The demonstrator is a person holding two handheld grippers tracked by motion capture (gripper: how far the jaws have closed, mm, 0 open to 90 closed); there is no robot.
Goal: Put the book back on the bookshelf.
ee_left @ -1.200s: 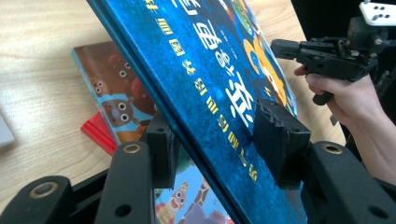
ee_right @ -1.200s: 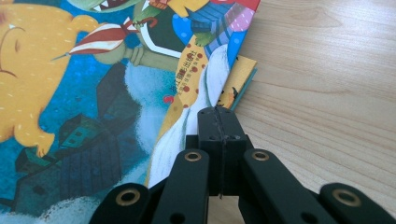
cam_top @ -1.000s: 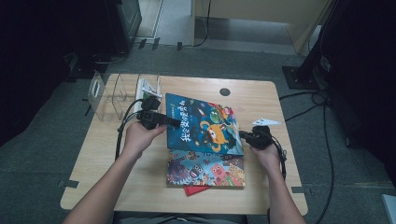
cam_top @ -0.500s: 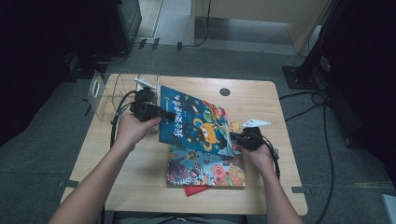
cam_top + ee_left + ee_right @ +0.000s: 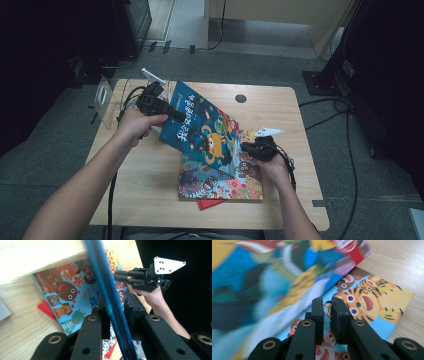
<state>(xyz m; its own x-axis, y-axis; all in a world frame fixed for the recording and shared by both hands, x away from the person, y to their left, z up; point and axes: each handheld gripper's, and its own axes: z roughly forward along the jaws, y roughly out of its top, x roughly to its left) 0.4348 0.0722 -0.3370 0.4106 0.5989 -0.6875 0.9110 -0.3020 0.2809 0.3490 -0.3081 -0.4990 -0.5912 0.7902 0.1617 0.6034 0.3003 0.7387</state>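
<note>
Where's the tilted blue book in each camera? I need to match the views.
High view: blue book tilted up over the table's centre.
Left gripper view: edge-on, a blue strip from top centre to bottom centre.
Right gripper view: blurred, across the upper left.
Shared landmark: the animal-cover book lying flat on the table, seen at left in the left gripper view and by its tiger corner in the right gripper view.

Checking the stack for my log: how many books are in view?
3, maybe more hidden beneath. A blue book is tilted up, clamped in the left gripper. A cartoon-animal book lies flat on the table. A red one peeks out under it.
</note>
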